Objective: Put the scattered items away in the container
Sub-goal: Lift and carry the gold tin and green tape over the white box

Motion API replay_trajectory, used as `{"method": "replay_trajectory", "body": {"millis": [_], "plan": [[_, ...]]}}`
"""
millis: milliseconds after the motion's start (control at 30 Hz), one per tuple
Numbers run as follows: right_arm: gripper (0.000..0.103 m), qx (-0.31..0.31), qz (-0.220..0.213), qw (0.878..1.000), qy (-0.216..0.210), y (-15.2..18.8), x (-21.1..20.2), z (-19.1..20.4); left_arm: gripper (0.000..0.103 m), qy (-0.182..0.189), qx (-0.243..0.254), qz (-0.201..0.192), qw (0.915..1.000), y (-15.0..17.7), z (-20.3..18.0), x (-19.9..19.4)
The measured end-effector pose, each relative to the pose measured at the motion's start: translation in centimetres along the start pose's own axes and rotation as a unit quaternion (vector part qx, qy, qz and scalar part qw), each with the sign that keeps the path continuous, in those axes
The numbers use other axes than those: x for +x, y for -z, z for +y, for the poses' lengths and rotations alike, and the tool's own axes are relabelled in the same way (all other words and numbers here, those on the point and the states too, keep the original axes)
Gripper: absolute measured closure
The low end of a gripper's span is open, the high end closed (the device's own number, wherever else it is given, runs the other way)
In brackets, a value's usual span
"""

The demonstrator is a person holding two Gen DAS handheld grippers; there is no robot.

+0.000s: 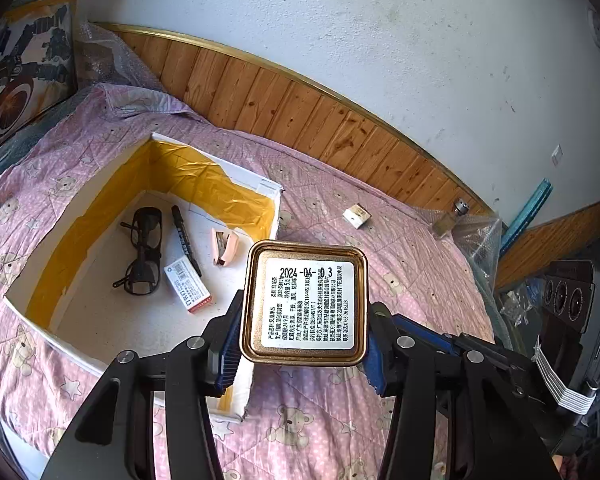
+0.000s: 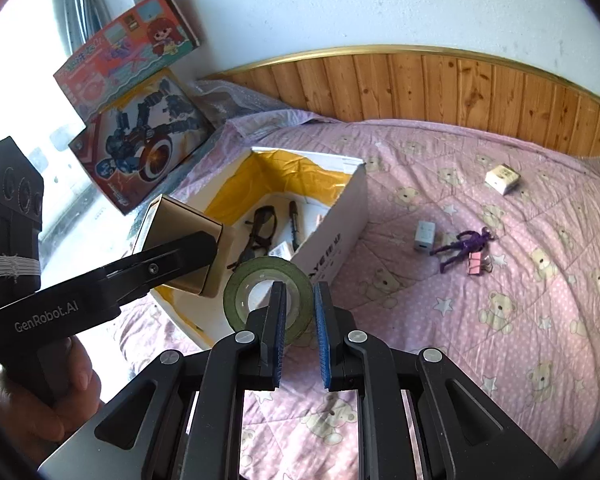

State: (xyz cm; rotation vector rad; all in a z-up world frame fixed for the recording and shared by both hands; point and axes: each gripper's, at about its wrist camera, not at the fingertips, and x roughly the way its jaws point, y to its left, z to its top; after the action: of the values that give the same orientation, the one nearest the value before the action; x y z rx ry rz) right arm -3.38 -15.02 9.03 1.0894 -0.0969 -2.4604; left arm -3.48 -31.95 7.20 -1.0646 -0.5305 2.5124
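We work over a bed with a pink bear-print quilt point(image 1: 320, 432), set against a wall with wood panelling.

Left wrist view: the left gripper point(image 1: 300, 336) is clenched on a gold tin point(image 1: 306, 300), pads on its two sides, labelled base facing the camera. We judge it is held just past the box's near corner so it can be carried over the rim. The white box point(image 1: 148, 340), lined with yellow tape, already holds sunglasses point(image 1: 142, 252), a black marker point(image 1: 186, 240), a pink stapler point(image 1: 225, 247) and a staples packet point(image 1: 188, 286). The tin hides the box's right wall and the quilt behind it. A small white block point(image 1: 357, 216) lies near the quilt's far edge.

Right wrist view: the right gripper point(image 2: 300, 320) grips a roll of green tape point(image 2: 268, 300) by its wall; the left finger hides the contact. A white charger point(image 2: 425, 236), purple figure point(image 2: 464, 246) and pink clip point(image 2: 478, 266) lie mid-quilt, right of the box. A person's hand point(image 2: 40, 392) is cut off at the frame's edge.
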Motion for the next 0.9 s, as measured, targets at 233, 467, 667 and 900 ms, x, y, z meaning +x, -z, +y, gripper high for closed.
{"method": "replay_trajectory", "body": {"millis": [233,467,667,900], "plan": [[0.089,-0.028,0.002,0.999,-0.018,-1.3,1.1,2.9,0.052,-0.022,-0.023,-0.024,0.9992,-1.2,3.0,-1.5],[0.089,-0.054,0.012,0.998,-0.031,-2.0,2.8,5.2,0.052,-0.055,-0.048,-0.040,0.9965,-2.3,6.8,-2.4],[0.089,-0.076,0.027,0.996,-0.036,-2.1,4.8,6.7,0.052,-0.082,-0.057,-0.038,0.9943,-2.7,9.2,-1.9],[0.088,-0.099,0.057,0.993,-0.033,-1.6,7.8,8.2,0.052,-0.110,-0.032,0.001,0.9935,-2.1,10.5,0.7]]}}
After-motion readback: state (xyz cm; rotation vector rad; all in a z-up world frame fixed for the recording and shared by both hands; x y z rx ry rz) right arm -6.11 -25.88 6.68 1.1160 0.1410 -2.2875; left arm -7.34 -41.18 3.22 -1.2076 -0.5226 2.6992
